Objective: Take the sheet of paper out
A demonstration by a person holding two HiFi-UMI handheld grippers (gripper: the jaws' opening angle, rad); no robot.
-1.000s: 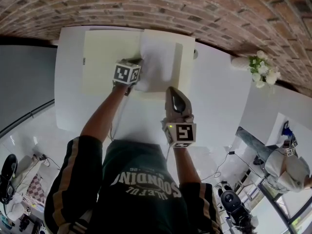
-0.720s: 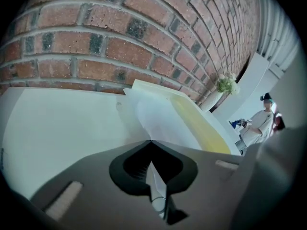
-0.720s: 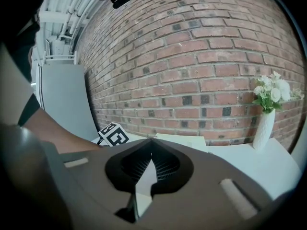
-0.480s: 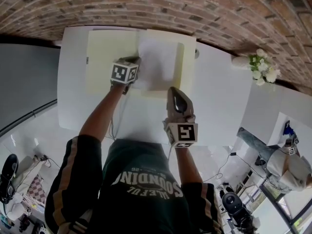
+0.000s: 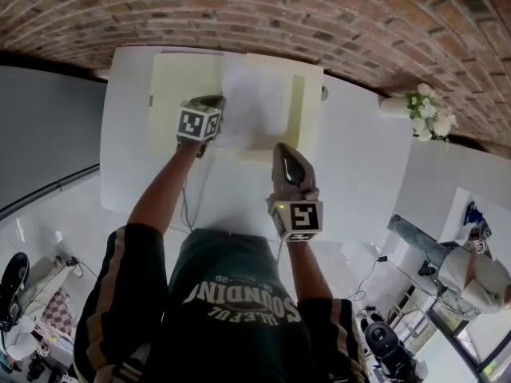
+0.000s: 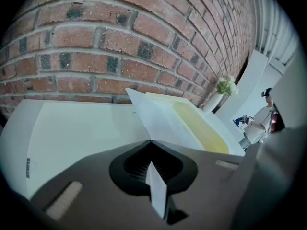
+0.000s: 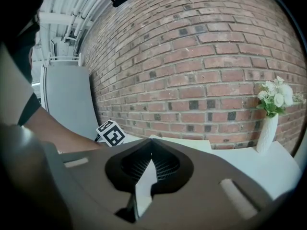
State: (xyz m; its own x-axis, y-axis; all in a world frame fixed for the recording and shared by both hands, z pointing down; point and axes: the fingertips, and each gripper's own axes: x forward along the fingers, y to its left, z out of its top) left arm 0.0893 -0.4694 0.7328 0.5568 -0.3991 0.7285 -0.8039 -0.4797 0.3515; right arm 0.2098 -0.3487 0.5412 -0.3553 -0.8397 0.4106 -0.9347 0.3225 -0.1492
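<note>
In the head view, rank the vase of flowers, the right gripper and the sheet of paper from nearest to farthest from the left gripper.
1. Sheet of paper: pinched in the left gripper itself, over the open folder.
2. Right gripper: lower right, nearer the person.
3. Vase of flowers: far right, by the brick wall.

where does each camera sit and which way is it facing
Head view: on the person's head, looking steeply down at the white table and open folder; both arms, left gripper and right gripper show.
Left gripper view: on the left gripper, looking along its shut jaws at the sheet of paper they pinch, brick wall beyond.
Right gripper view: on the right gripper, facing the brick wall; its shut jaws and the person's left forearm show.
Shared: both gripper views catch the flower vase.
</note>
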